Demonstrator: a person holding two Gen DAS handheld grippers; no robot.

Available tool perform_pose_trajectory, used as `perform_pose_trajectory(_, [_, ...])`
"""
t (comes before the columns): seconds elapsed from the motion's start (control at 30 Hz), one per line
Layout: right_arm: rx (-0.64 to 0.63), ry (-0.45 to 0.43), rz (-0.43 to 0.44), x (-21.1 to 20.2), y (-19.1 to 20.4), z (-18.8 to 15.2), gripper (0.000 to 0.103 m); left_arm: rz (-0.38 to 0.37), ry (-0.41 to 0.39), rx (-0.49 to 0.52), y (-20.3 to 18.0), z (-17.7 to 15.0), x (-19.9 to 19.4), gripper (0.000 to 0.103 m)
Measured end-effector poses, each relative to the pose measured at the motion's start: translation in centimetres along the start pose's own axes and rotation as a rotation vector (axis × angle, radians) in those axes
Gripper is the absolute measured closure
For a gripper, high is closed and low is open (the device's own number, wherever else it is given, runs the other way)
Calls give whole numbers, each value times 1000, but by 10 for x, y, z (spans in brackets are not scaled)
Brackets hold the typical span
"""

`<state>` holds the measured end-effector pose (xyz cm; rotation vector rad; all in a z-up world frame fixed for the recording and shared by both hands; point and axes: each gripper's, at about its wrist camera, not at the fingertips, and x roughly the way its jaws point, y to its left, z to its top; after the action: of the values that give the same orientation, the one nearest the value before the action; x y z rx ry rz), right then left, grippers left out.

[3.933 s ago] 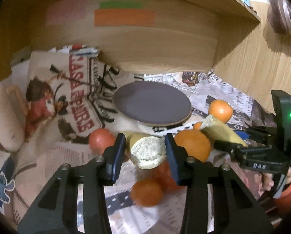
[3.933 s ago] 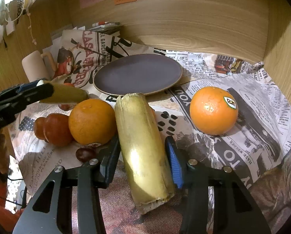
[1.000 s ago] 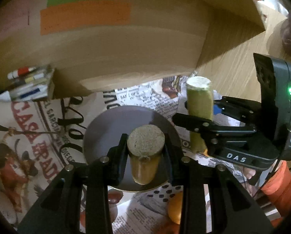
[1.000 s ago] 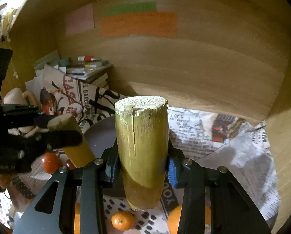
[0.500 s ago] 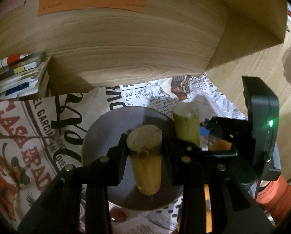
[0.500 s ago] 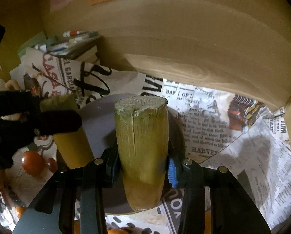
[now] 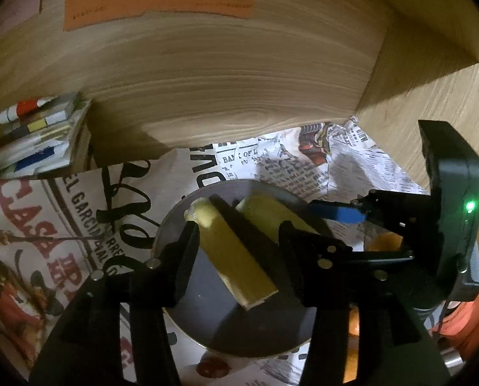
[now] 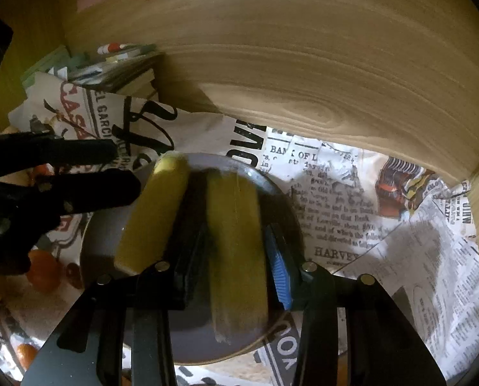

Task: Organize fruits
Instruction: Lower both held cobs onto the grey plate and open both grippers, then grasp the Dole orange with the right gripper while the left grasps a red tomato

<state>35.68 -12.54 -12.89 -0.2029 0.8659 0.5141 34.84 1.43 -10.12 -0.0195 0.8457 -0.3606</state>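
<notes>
Fingers of left gripper (image 7: 236, 251) just opened, apart around left cane piece (image 7: 233, 257) lying on dark plate (image 7: 207, 321). Right gripper (image 8: 233, 257) clamped on right cane piece (image 8: 236, 244), also on plate. Likely stiff, heavy; grip mid-length.

matt grey plate (image 7: 207, 315) – printed newspaper (image 7: 303, 164) – grained wood.

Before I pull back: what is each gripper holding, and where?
Right gripper clamps the right stalk piece mid-length. Left gripper, jaws just opened, holds nothing.
</notes>
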Motion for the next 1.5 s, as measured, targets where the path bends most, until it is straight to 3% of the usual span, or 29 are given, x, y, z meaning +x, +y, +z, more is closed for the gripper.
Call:
perform_pose_trajectory(0.17, [-14,-45,-21,-18,2,1,65,26,-39,7,2,-3,-15,49])
perform_pose_trajectory(0.47, [3,-161,-57,-73,0,-9,50,130,-132,1,12,-21,-59,45])
perform_pose_trajectory(0.53, [11,-181,-68,-82,-2,-13,42,145,-141,-5,14,-26,-66,43])
perform_pose_trajectory(0.7, [18,-204,-110,-101,-7,-30,40,209,-160,-1,18,-48,-82,35])
perform_pose_trajectory(0.97, [77,-170,-153,-108,-26,-63,35,226,-102,-8,23,-88,-86,34])
perform_pose_trajectory(1.2, [151,-75,-158,-91,-47,-95,35,212,0,-48,31,-120,-68,34])
perform_pose_trajectory(1.5, [155,9,-157,-65,-48,-114,35,195,68,-73,36,-138,-49,34])
